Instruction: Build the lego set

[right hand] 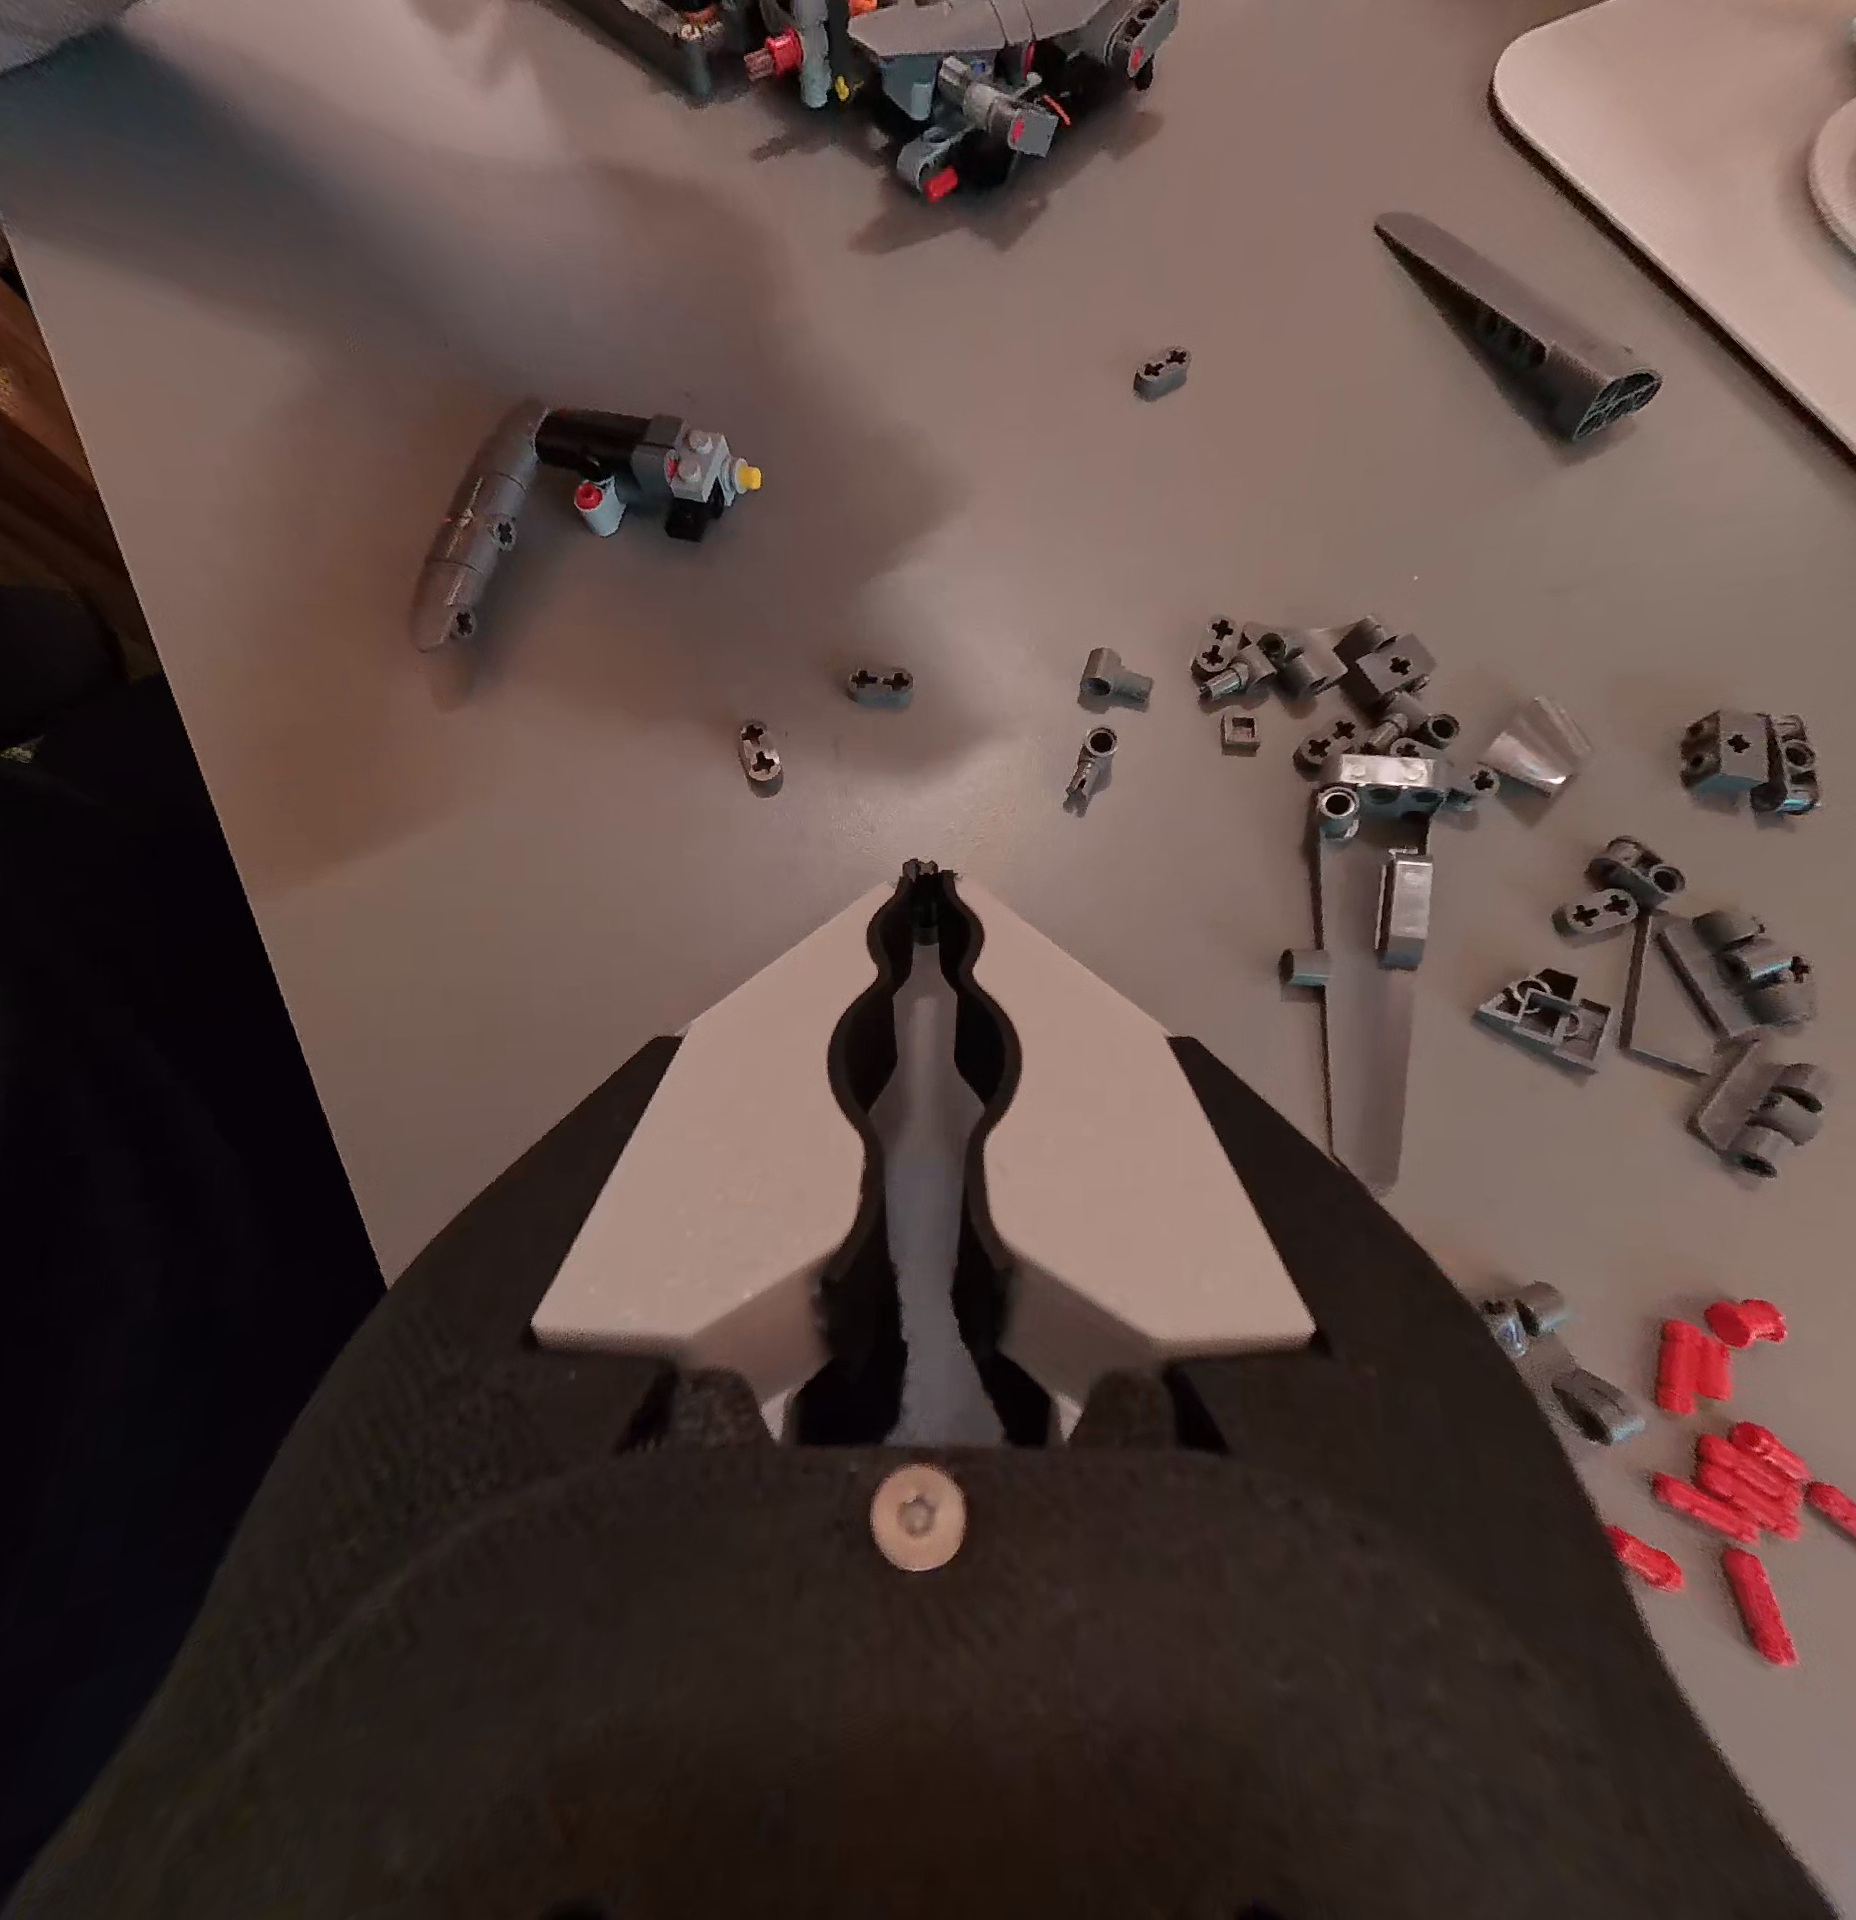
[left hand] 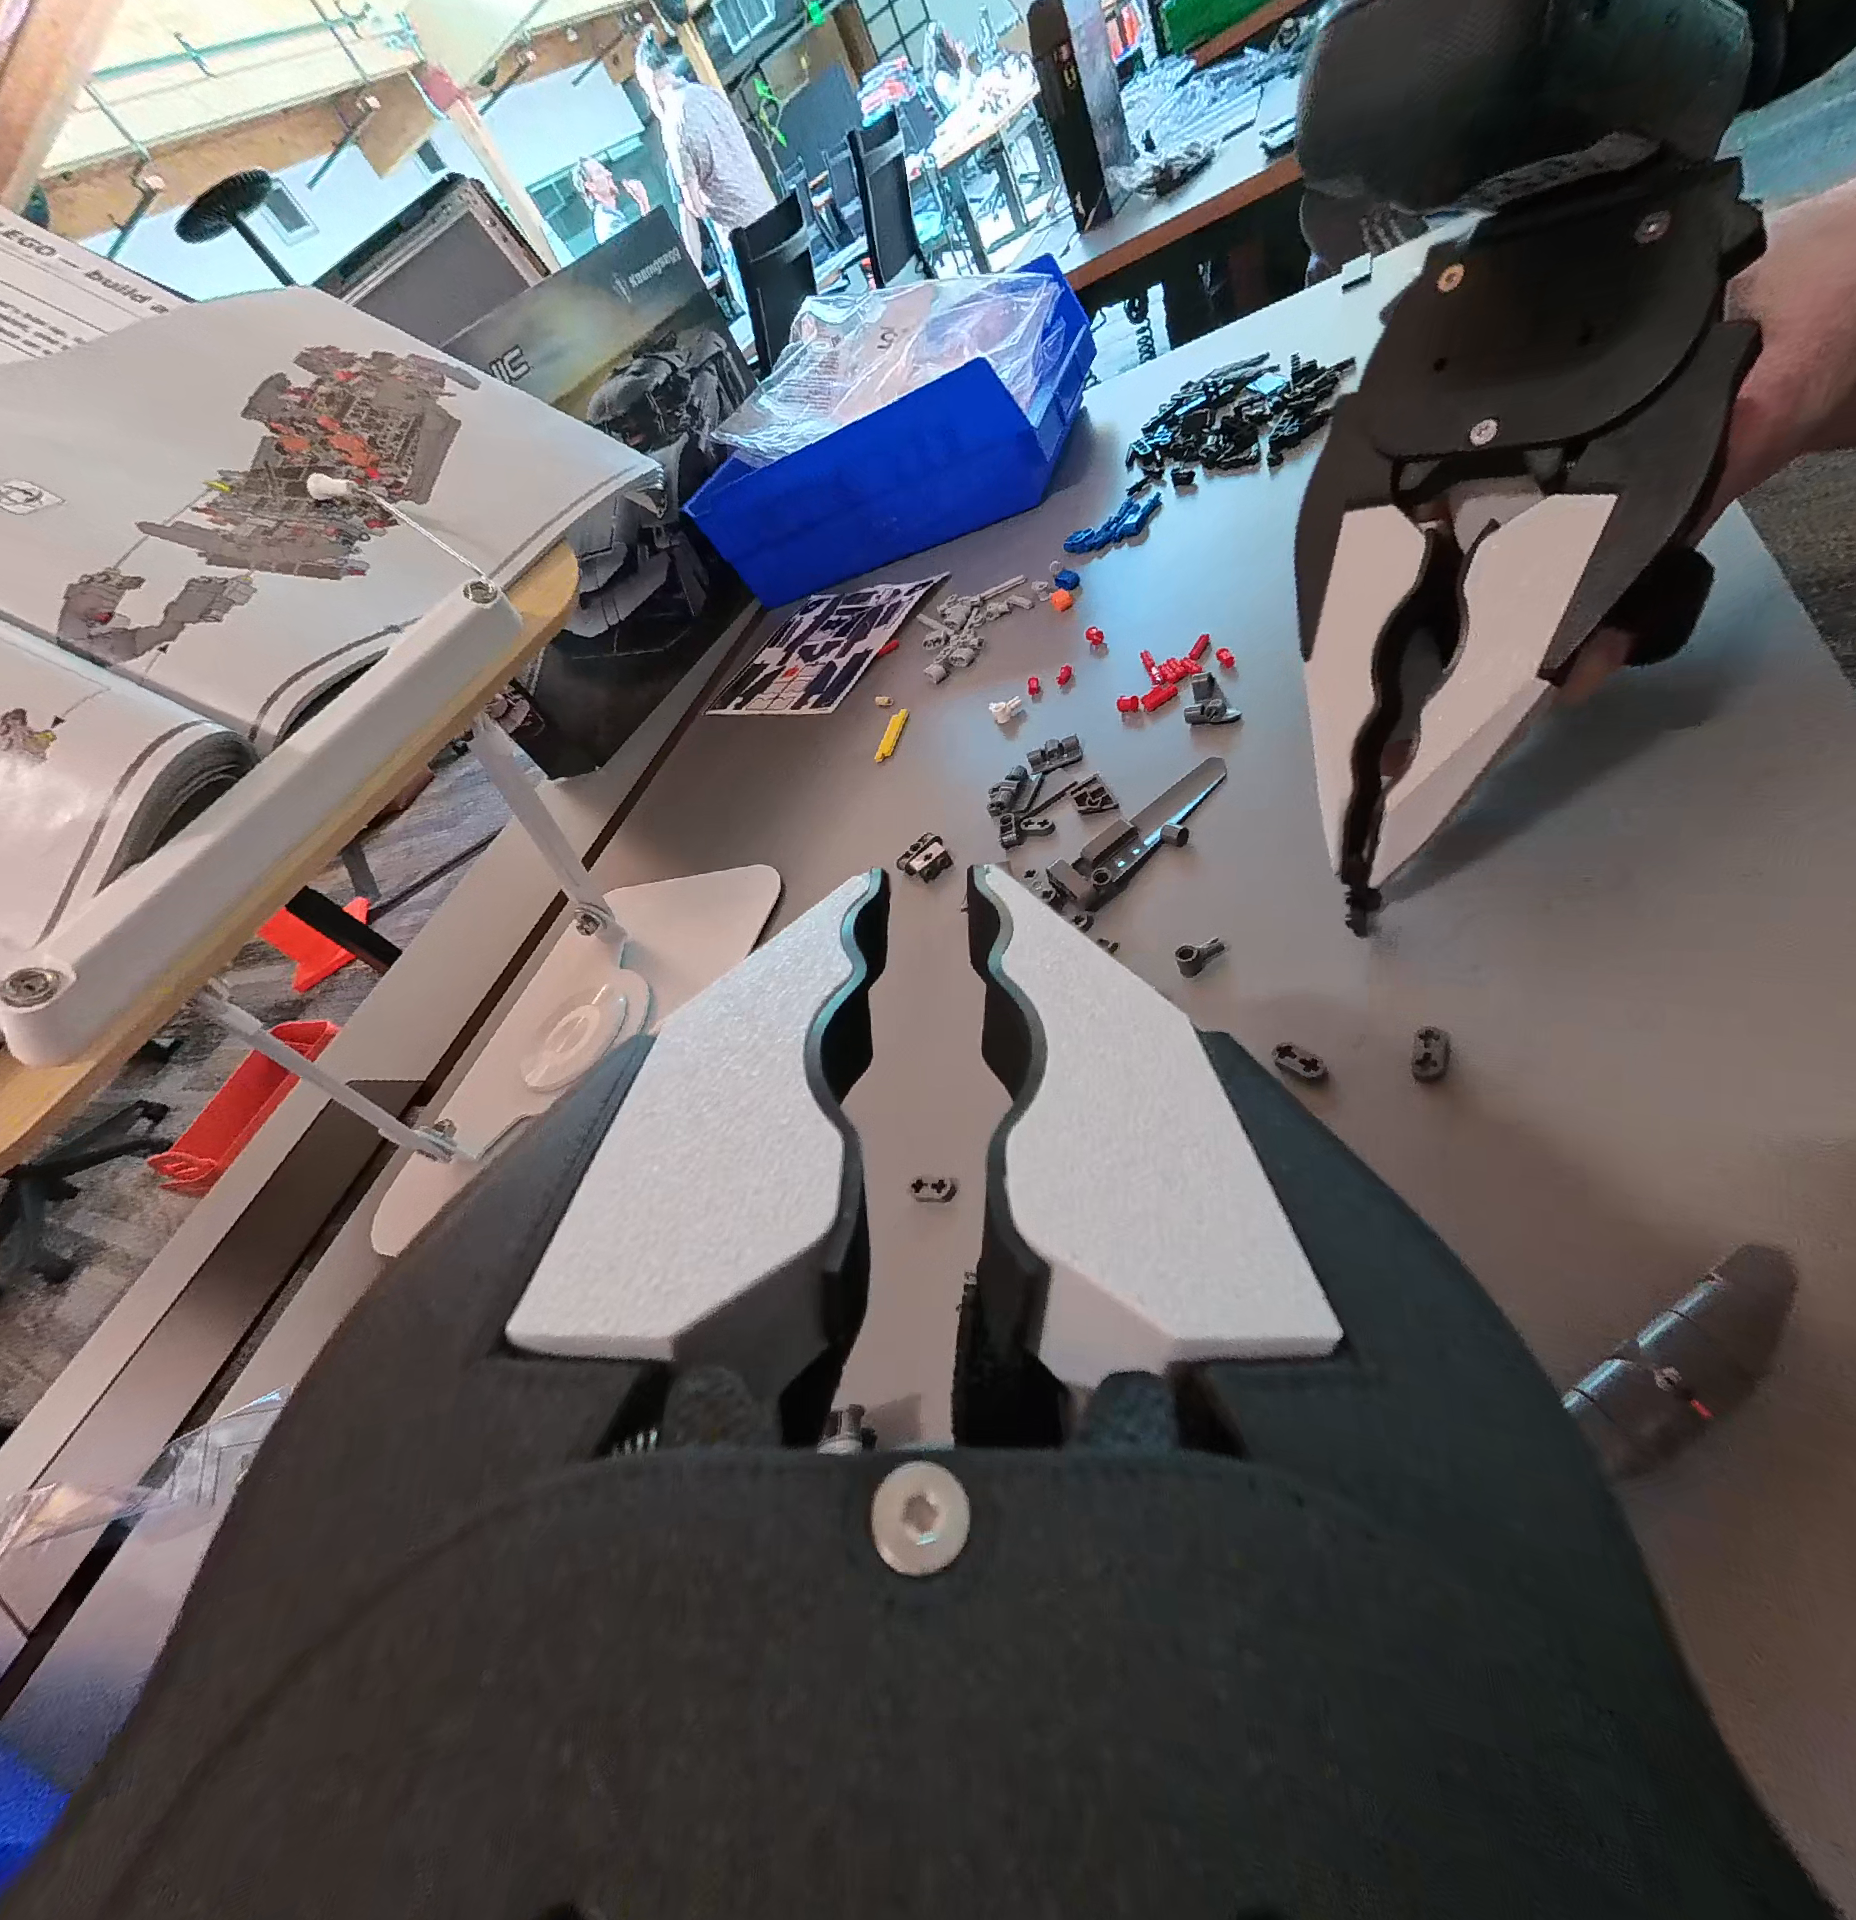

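The right gripper (right hand: 921, 883) has its jaws clamped together on a tiny black plastic pin (right hand: 920, 871), low over the grey tabletop (right hand: 591, 935). The left gripper (left hand: 929, 883) hovers with jaws slightly apart and nothing between them, just short of a small dark grey connector block (left hand: 924, 858). Scattered dark grey brick pieces (right hand: 1526, 831) lie nearby, with small red pins (right hand: 1734, 1475) beyond.

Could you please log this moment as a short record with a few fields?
setting: grey table strewn with small building pieces
left gripper: open, holding nothing, above the table
nearest left: small black piece
right gripper: shut on a small black pin
nearby: red pins, grey pieces, blue bin, open booklet
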A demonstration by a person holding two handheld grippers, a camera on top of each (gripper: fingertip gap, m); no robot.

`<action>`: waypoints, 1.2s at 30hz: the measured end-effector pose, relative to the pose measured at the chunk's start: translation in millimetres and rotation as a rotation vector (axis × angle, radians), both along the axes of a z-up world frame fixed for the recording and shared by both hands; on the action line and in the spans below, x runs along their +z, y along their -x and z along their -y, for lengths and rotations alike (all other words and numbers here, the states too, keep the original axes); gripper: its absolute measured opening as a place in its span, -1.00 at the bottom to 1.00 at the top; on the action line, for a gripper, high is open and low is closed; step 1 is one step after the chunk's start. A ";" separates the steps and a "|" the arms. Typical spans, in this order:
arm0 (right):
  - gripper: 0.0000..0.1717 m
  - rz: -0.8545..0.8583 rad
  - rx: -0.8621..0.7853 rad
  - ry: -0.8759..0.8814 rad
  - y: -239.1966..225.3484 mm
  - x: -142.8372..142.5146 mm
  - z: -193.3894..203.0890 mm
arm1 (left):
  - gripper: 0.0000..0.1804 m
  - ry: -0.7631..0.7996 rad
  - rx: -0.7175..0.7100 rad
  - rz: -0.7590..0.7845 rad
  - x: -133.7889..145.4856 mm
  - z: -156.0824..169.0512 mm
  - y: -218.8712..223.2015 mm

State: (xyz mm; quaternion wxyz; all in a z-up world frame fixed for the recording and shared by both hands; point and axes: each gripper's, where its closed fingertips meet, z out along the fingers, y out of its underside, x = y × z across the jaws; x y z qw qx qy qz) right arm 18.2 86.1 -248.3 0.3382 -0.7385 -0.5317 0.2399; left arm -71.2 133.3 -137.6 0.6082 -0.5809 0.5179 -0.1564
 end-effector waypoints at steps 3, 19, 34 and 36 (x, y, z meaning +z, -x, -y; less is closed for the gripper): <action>-0.99 0.010 -0.008 -0.005 0.1 -2.6 -0.7 | -0.85 0.003 0.003 -0.006 -1.1 0.0 -0.2; -0.99 0.002 -0.006 -0.001 0.9 -4.0 -0.5 | -0.85 0.010 0.009 -0.029 -6.5 -1.7 -0.6; -0.73 0.008 -0.008 -0.002 -1.4 -2.7 1.4 | -0.84 0.035 -0.014 -0.062 -12.5 2.1 -3.2; -0.72 0.000 -0.013 -0.023 -4.3 3.4 0.7 | -0.85 0.049 -0.038 -0.082 -16.3 6.3 -5.7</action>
